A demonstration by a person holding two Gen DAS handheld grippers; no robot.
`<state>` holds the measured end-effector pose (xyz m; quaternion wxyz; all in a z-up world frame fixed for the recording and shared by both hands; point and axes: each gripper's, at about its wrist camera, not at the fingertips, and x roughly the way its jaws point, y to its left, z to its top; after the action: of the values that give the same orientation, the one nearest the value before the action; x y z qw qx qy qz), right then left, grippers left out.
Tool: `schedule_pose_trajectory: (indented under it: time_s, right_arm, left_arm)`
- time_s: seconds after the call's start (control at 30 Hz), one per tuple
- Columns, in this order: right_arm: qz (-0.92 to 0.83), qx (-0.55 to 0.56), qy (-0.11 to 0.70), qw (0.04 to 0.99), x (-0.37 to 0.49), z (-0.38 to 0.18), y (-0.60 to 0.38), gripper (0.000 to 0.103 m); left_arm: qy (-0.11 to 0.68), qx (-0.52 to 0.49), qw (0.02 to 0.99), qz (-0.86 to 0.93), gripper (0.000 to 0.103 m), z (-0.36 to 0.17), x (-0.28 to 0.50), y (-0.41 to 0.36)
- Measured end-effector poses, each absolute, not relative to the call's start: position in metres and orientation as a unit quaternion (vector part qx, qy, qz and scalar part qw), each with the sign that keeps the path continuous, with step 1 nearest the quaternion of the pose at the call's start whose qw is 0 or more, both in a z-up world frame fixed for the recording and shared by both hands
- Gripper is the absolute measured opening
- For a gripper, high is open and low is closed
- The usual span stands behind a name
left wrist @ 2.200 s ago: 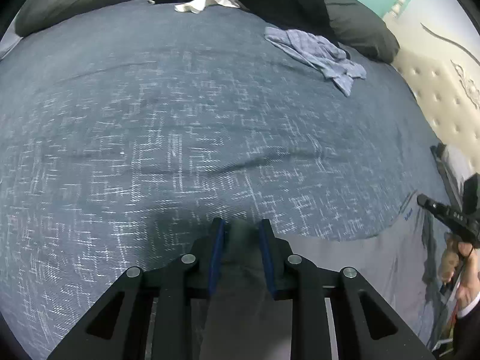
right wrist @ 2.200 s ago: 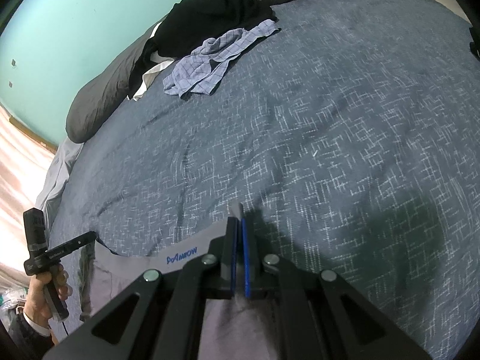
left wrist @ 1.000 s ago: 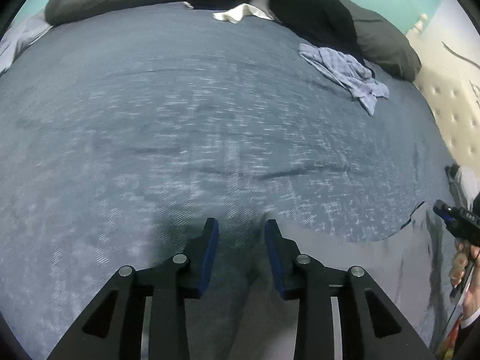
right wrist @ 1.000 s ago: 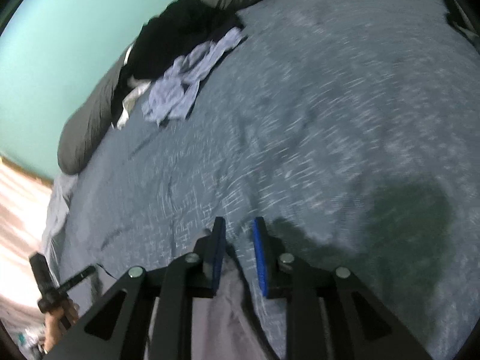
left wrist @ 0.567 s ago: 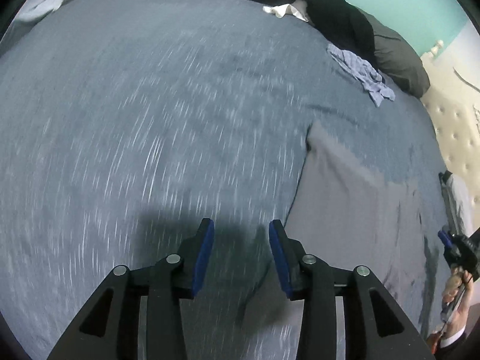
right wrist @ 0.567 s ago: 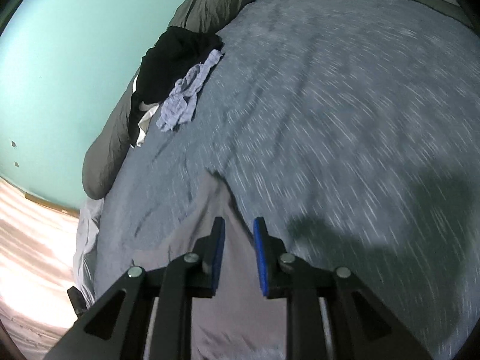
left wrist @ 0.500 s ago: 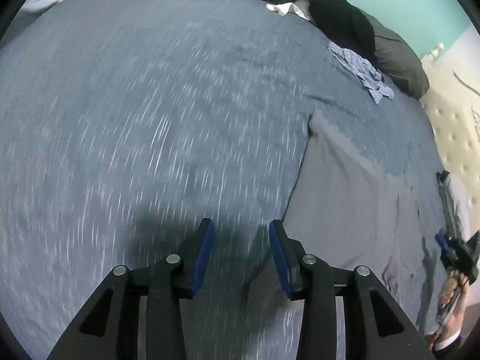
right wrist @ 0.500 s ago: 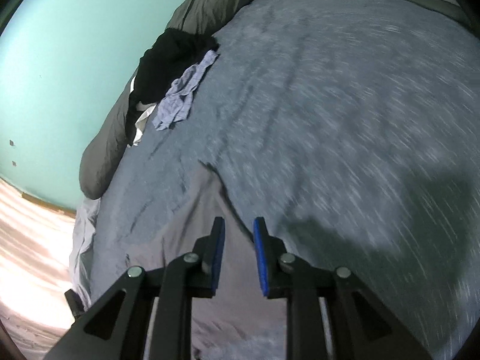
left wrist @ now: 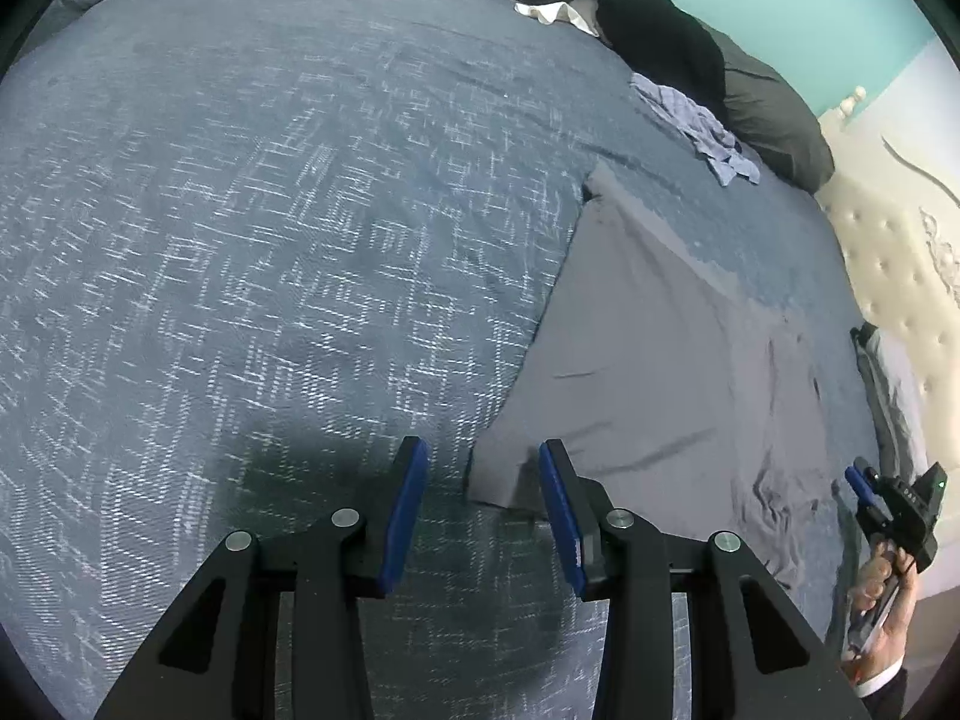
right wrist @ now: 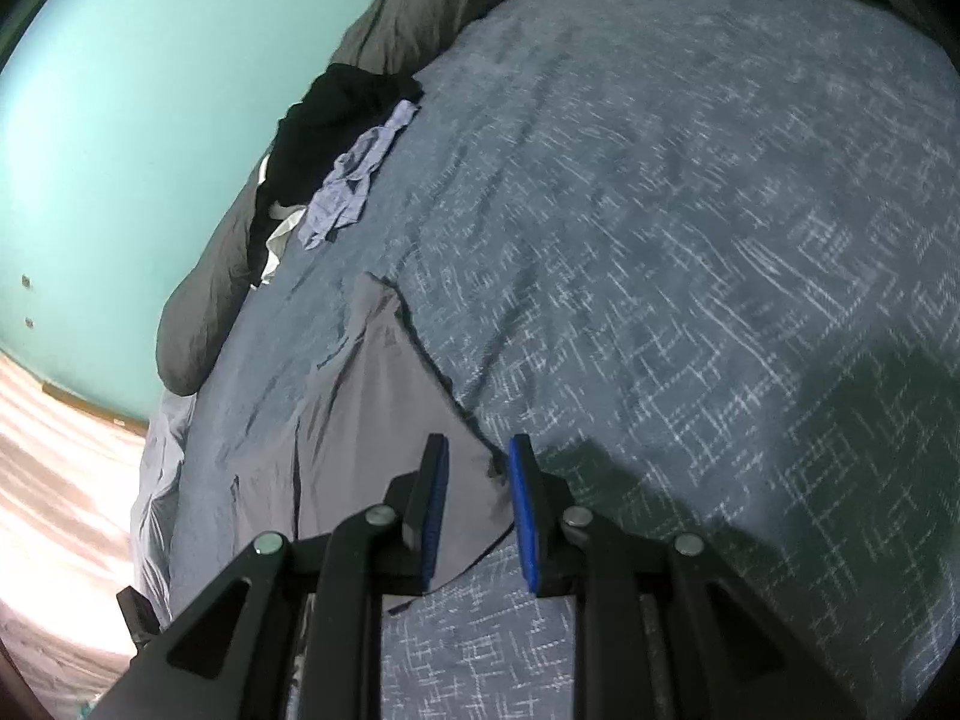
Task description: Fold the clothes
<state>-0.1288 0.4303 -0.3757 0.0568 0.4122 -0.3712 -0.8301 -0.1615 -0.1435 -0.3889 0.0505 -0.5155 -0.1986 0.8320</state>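
- Hovering low over the bed, the left gripper [left wrist: 483, 507] has its jaws parted at a middling gap with nothing clamped; the near corner of the grey garment [left wrist: 648, 360] lies just past its right-hand blue pad, at lower centre of the left wrist view.
- Over on the right wrist view, the right gripper [right wrist: 477, 501] shows a narrow gap and no cloth pinched; the garment's near corner sits under and between the pads, flat on the blue bedspread [right wrist: 690, 210].
- Reading outward: the grey garment [right wrist: 372, 408] runs as one long strip from lower centre up toward the middle of the frame, one straight edge against the bedspread, a few creases at its far side.
- Judgement call: it looks laid out, possibly already doubled lengthwise, though I cannot tell how many layers there are. Further folds across its length still look due.
- Further out, upper right in the left view, a crumpled checked blue cloth [left wrist: 702, 126] and a black garment [left wrist: 654, 24] lie by the dark pillows, untouched and unfolded.
- So plenty left: one item mid-fold, at least two waiting.
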Motion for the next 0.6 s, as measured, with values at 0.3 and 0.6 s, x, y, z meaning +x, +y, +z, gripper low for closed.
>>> schedule_pose_trajectory:
  time_s: [0.3, 0.6]
  right_arm:
    - [-0.819, 0.412, -0.396, 0.045, -0.127, -0.386, 0.442, 0.02]
    - [-0.818, 0.413, -0.396, 0.052, -0.13, -0.386, 0.439, 0.02]
  left_arm:
    - [-0.191, -0.517, 0.049, 0.833, 0.026, -0.392, -0.158, -0.136]
    - [-0.161, -0.519, 0.049, 0.838, 0.003, -0.379, -0.154, -0.123]
